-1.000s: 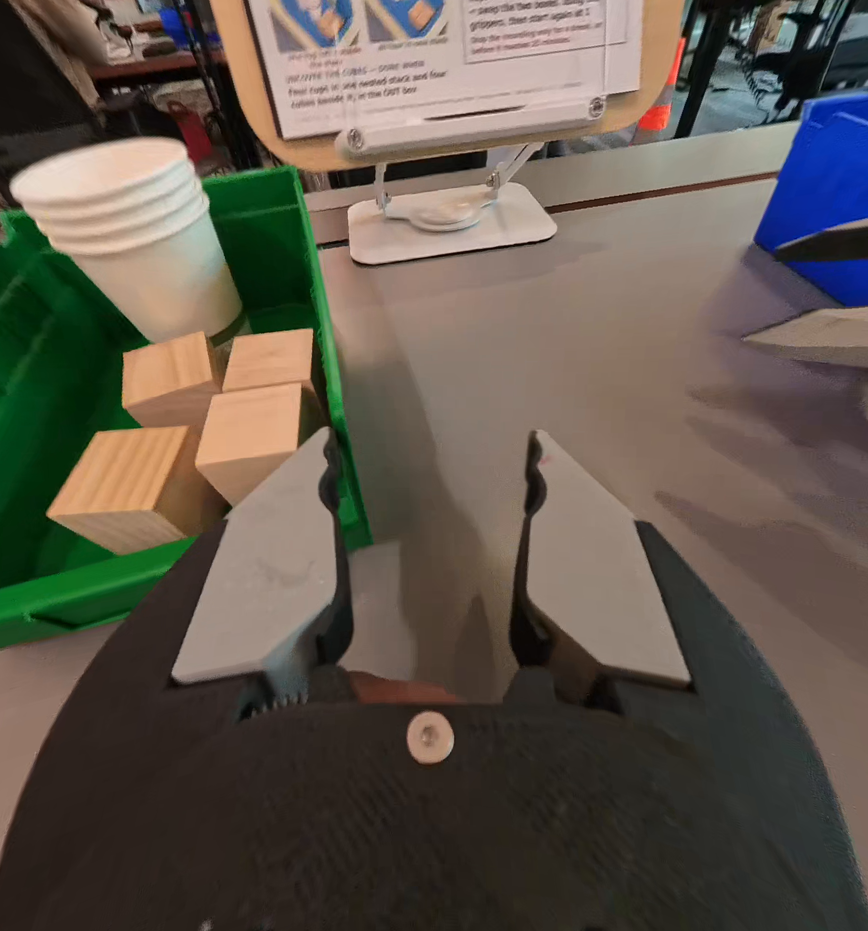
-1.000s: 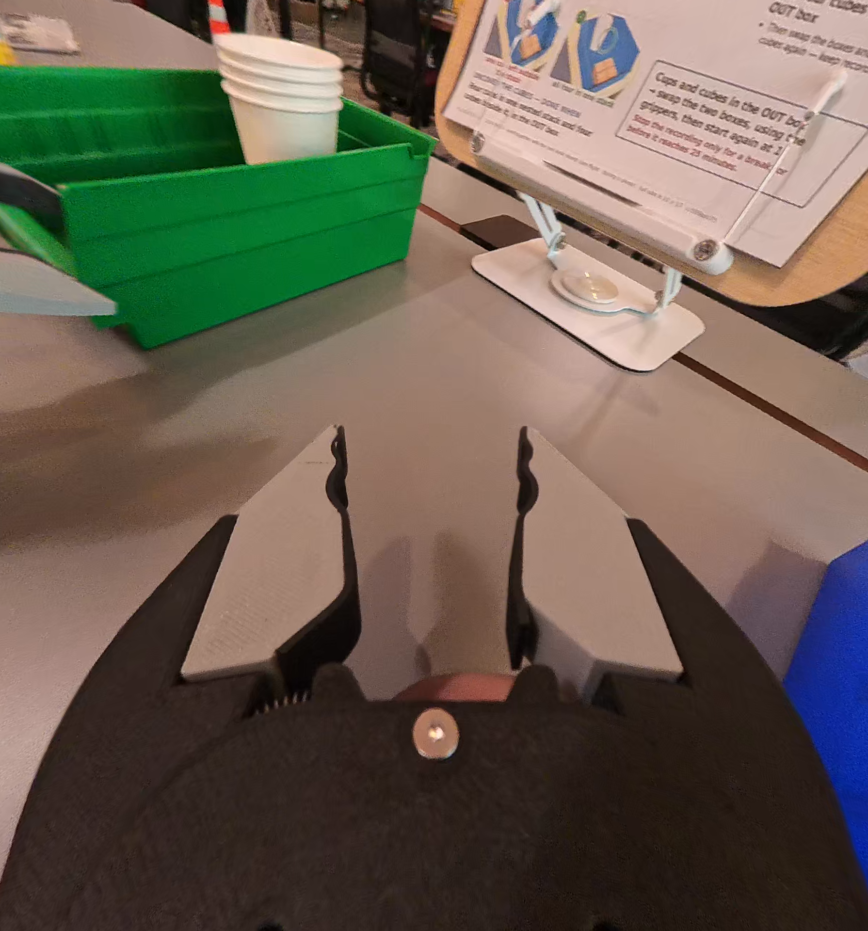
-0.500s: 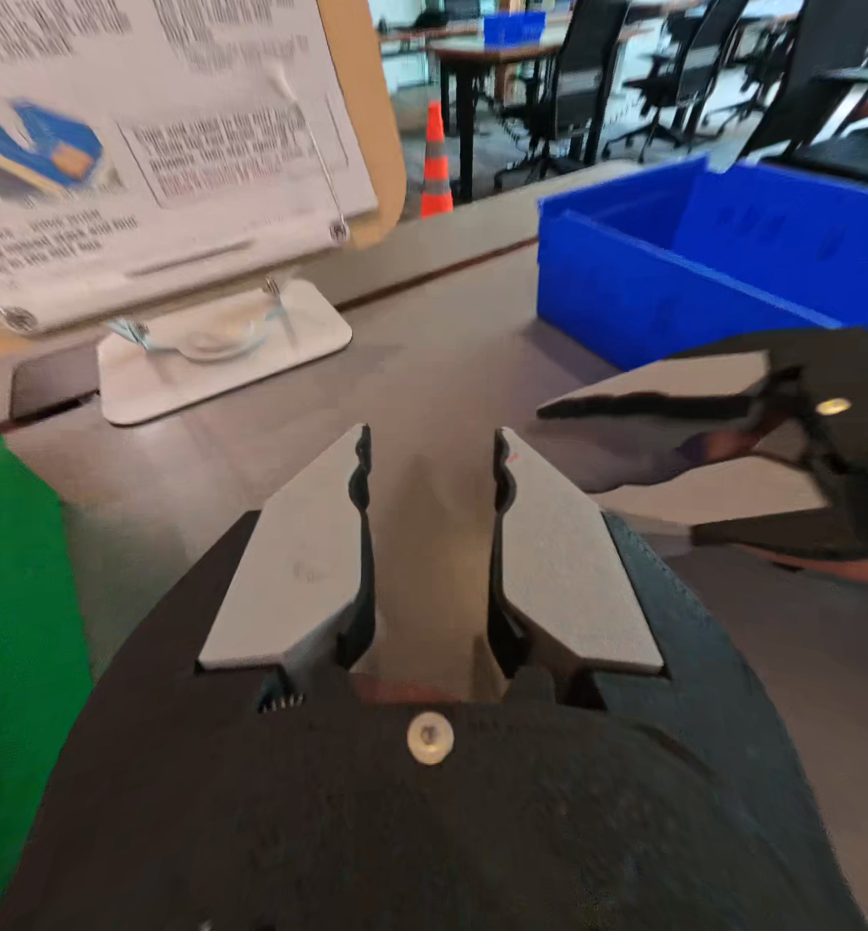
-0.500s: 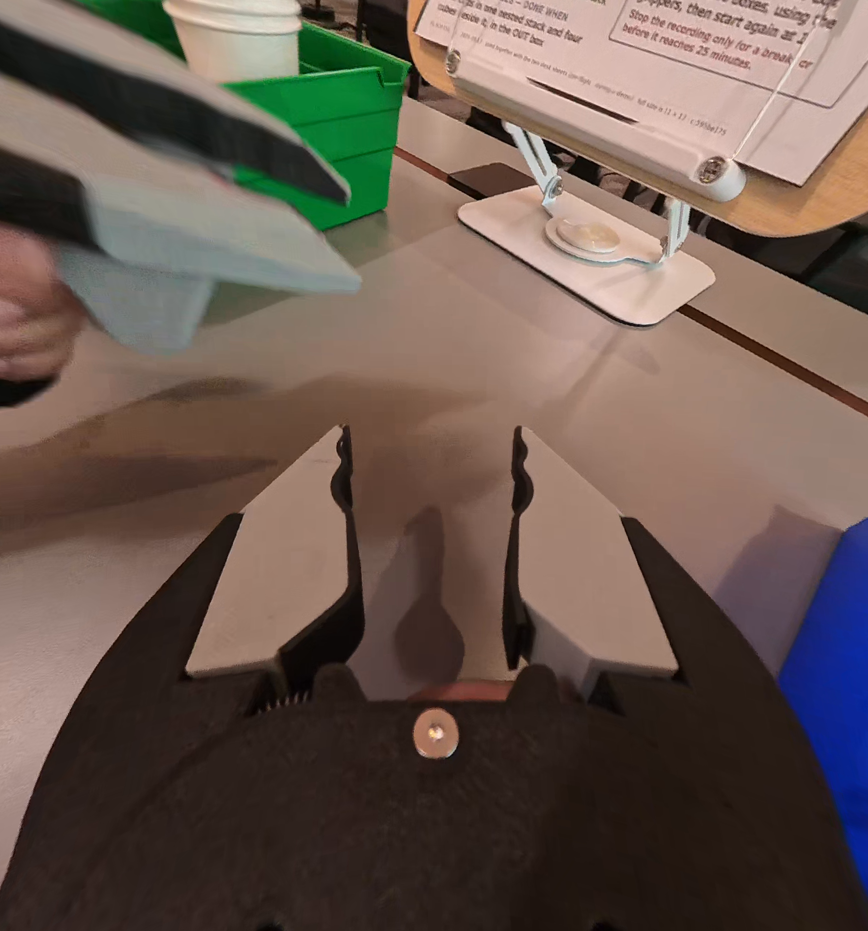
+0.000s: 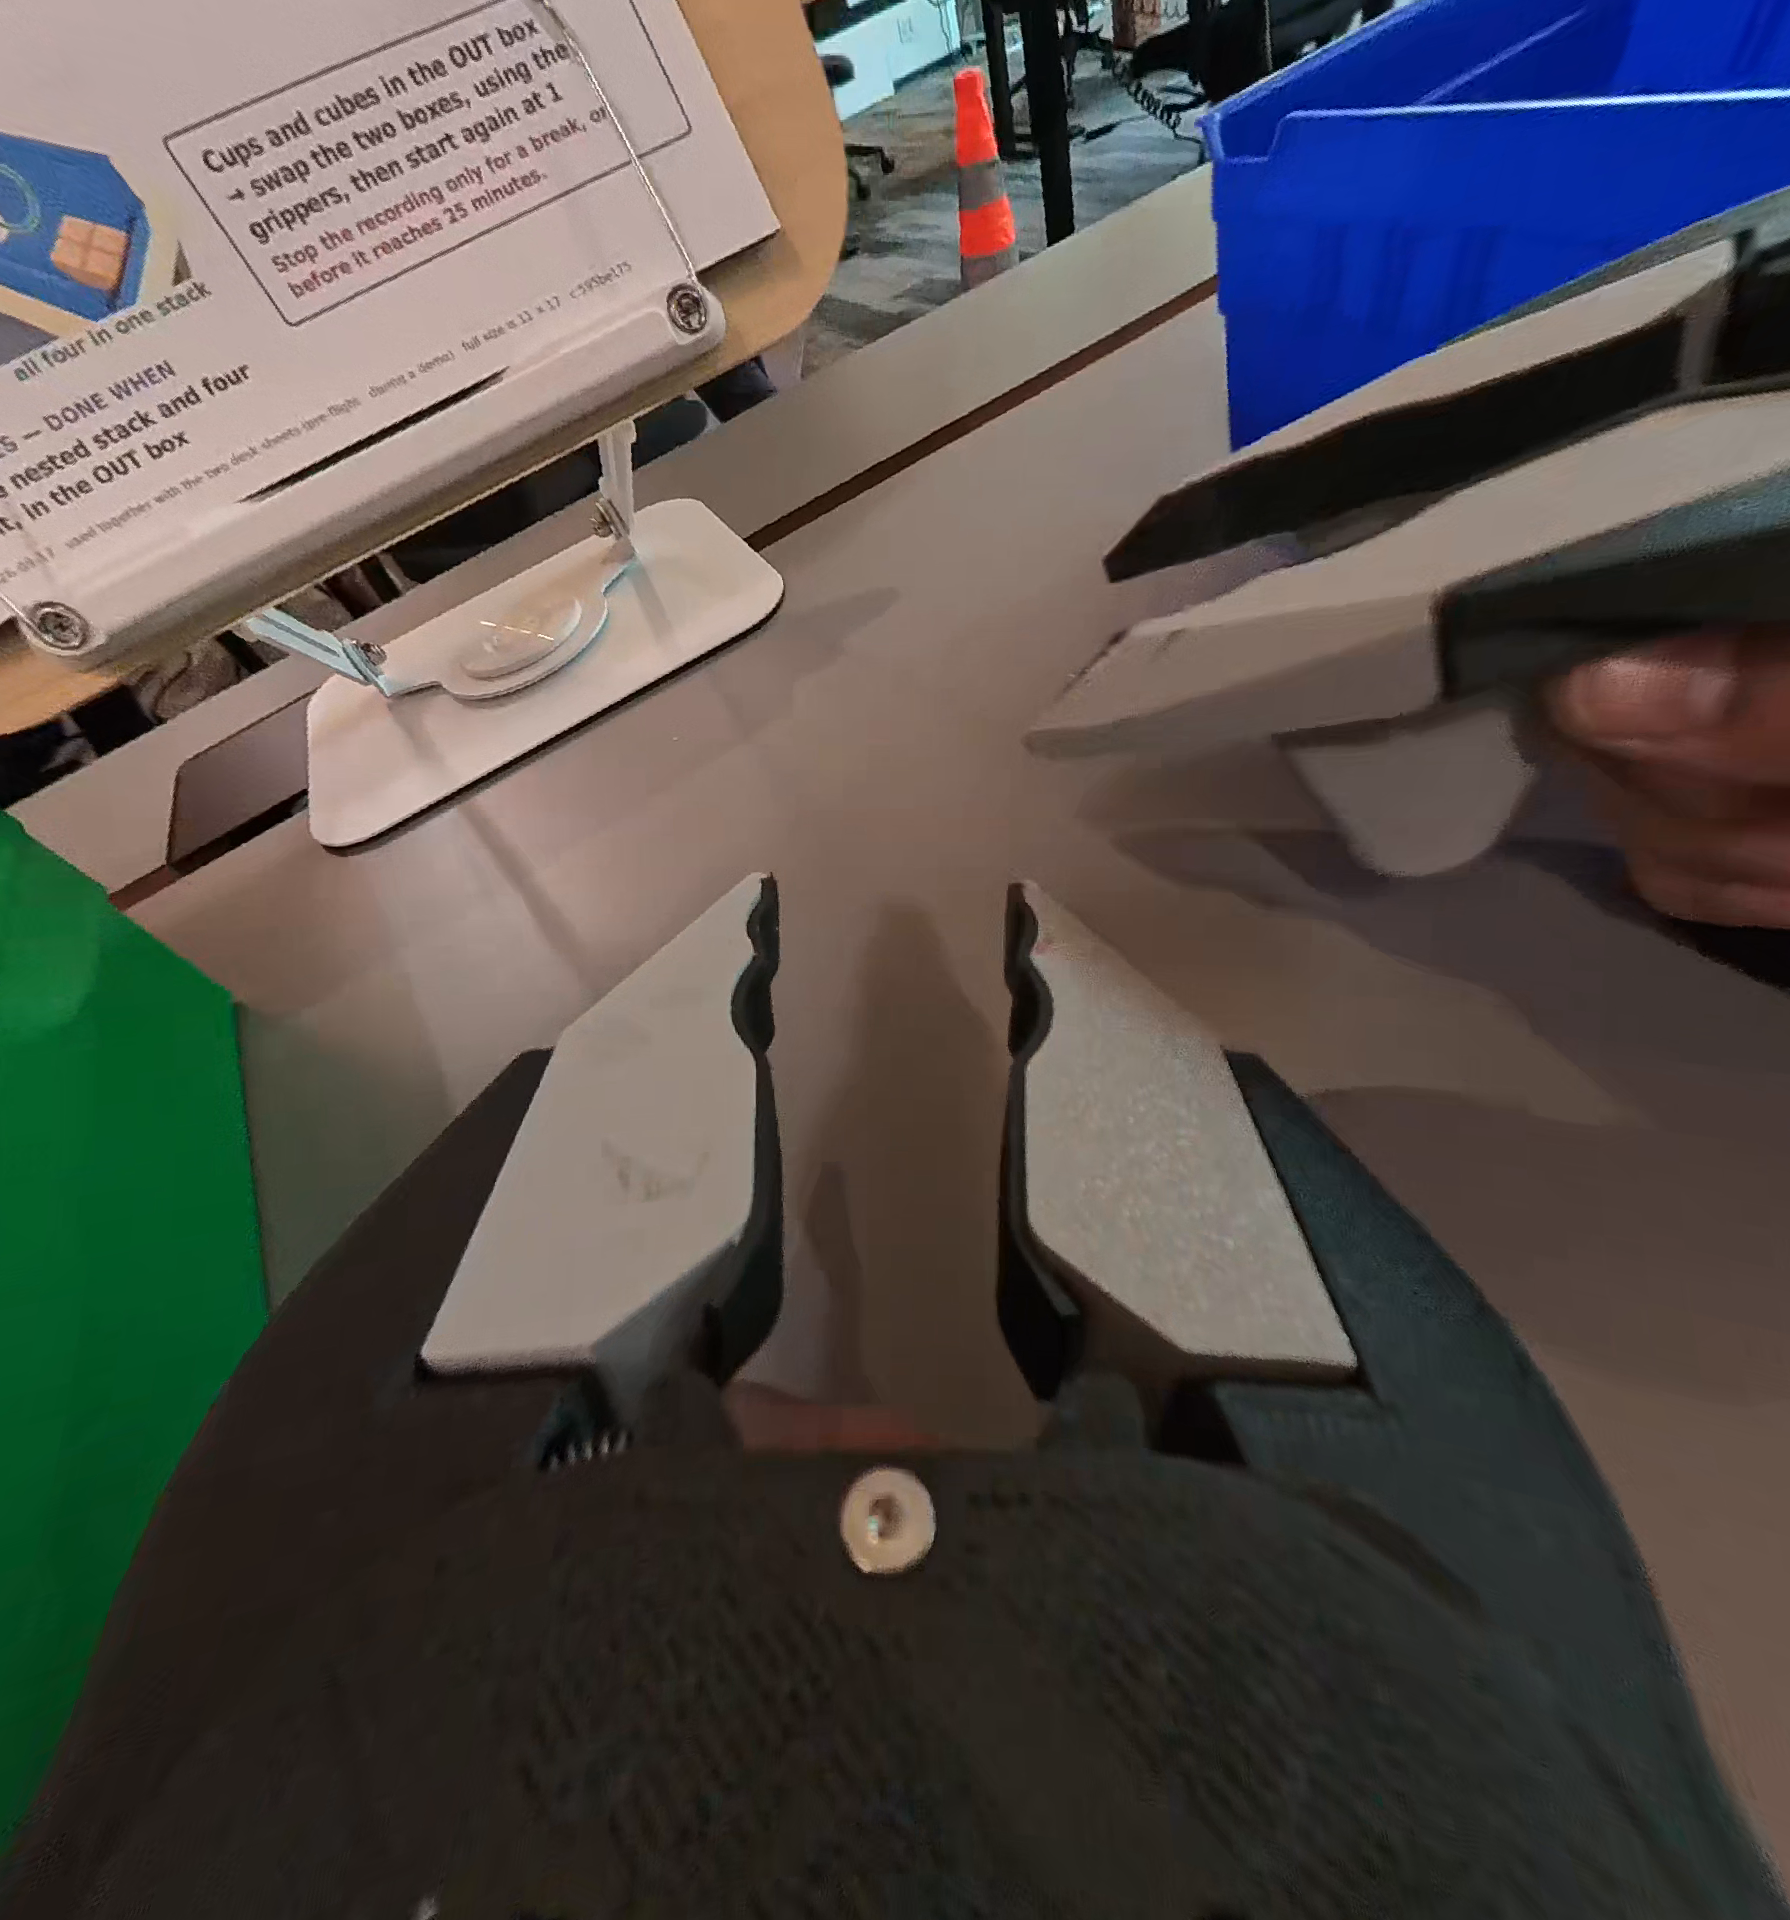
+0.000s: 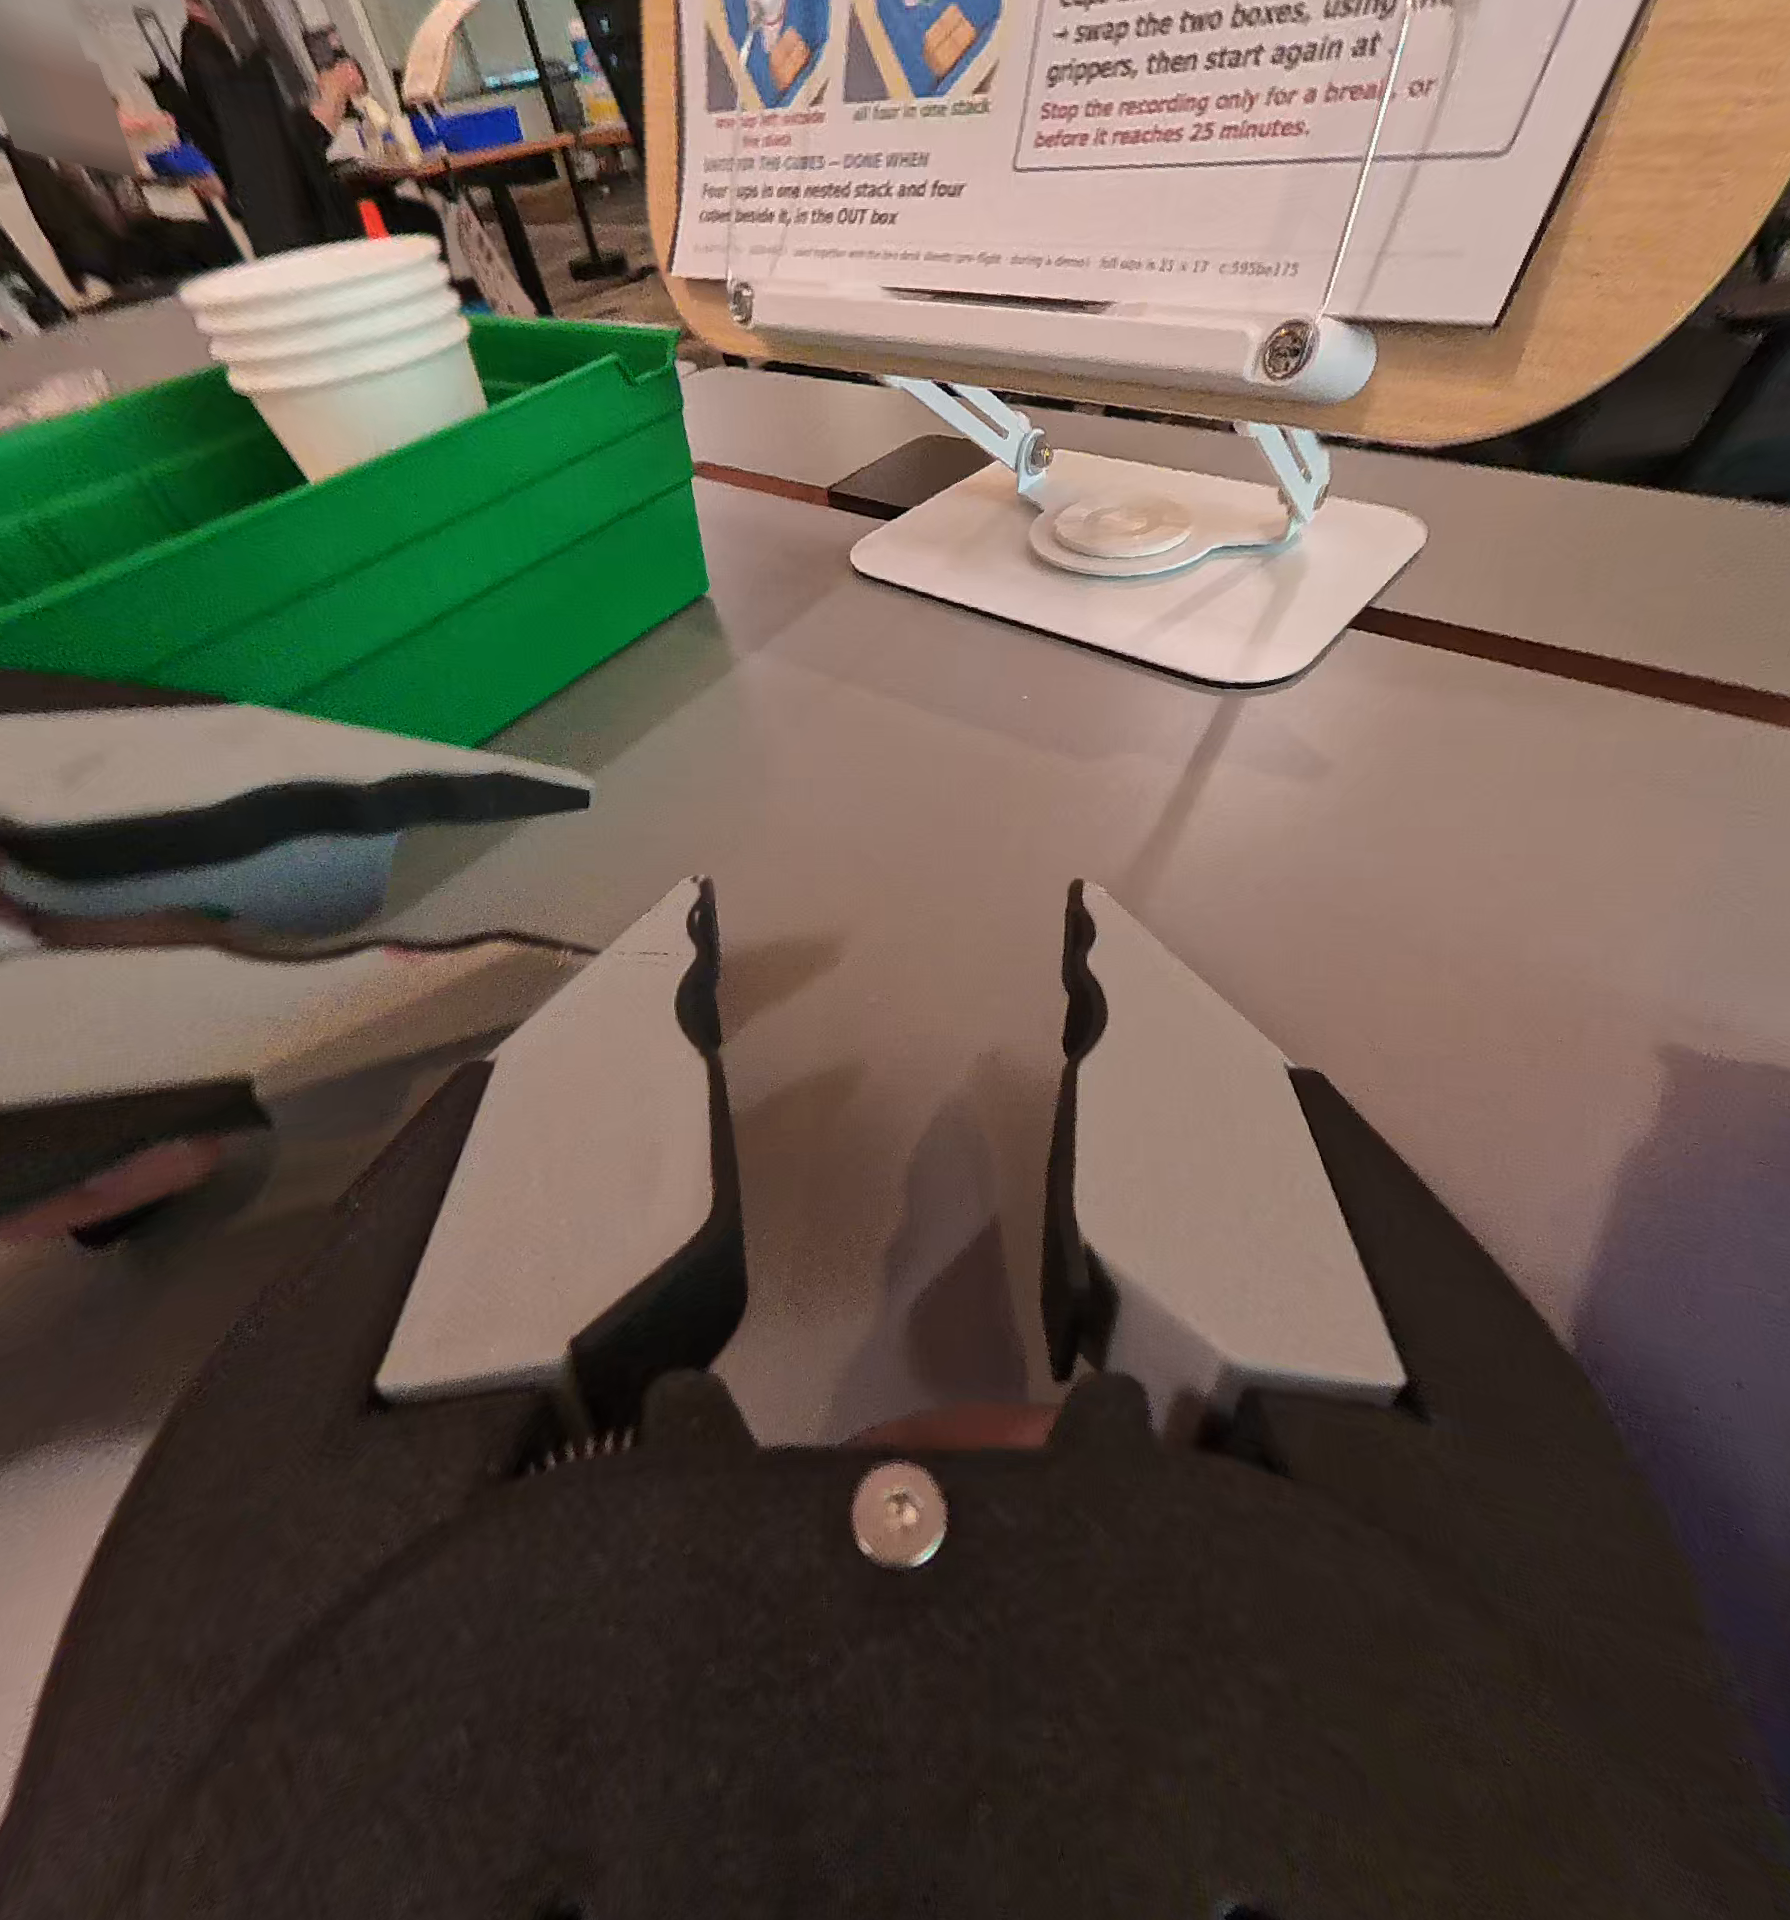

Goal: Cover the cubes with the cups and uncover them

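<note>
A stack of white paper cups [image 6: 345,348] stands in the green bin [image 6: 371,582] at the left of the right wrist view. No cube shows in either view now. My left gripper [image 5: 889,904] is open with nothing between its pads, over the bare grey table [image 5: 870,748]; the green bin's wall [image 5: 70,1195] is at its left. My right gripper [image 6: 889,904] is open and empty over the table. Each gripper shows in the other's view: the right one [image 5: 1390,623] at the right, the left one [image 6: 247,831] at the left.
A wooden board with an instruction sheet [image 6: 1130,156] stands on a white stand [image 6: 1151,561] at the table's far side. A blue bin [image 5: 1493,229] is at the right. An orange cone [image 5: 979,177] and chairs stand beyond the table.
My left gripper has swung right, away from the green bin with the cubes, toward the table's middle, and its jaws have narrowed on nothing. My right gripper stayed open and shifted a little.
</note>
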Demonstrator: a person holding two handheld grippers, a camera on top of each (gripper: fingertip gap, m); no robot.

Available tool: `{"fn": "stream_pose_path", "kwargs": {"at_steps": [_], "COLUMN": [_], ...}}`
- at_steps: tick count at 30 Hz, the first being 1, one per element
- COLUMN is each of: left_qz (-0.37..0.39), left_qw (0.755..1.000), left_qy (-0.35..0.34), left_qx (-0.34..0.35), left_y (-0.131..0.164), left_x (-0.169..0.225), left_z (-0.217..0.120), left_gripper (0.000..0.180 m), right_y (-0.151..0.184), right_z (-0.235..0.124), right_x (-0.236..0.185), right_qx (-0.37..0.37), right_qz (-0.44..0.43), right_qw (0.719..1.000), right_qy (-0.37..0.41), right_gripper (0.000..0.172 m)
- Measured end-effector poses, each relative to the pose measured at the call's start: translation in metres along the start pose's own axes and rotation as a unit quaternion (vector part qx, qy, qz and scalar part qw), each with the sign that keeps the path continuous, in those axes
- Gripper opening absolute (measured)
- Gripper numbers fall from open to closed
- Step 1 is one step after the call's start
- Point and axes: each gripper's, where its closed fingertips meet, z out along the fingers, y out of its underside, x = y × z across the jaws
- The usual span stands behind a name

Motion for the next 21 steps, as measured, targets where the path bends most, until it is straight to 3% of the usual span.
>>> {"fn": "stream_pose_path", "kwargs": {"at_steps": [5,10,21], "left_qz": [-0.022,-0.052,-0.122], "left_qw": [0.999,0.998,0.988], "left_qy": [-0.017,-0.012,-0.040], "left_qx": [0.022,0.016,0.079], "left_y": [-0.005,-0.002,-0.020], "left_x": [-0.009,-0.014,-0.041], "left_z": [-0.005,-0.003,-0.019], "left_gripper": [0.042,0.042,0.042], "right_y": [0.004,0.004,0.013], "right_z": [0.011,0.001,0.003], "right_x": [-0.006,-0.003,-0.013], "right_qx": [-0.024,-0.018,-0.043], "right_qz": [0.020,-0.061,-0.070], "right_qw": [0.998,0.998,0.996], "right_qy": [-0.048,-0.012,-0.027], "right_gripper": [0.066,0.065,0.066]}}
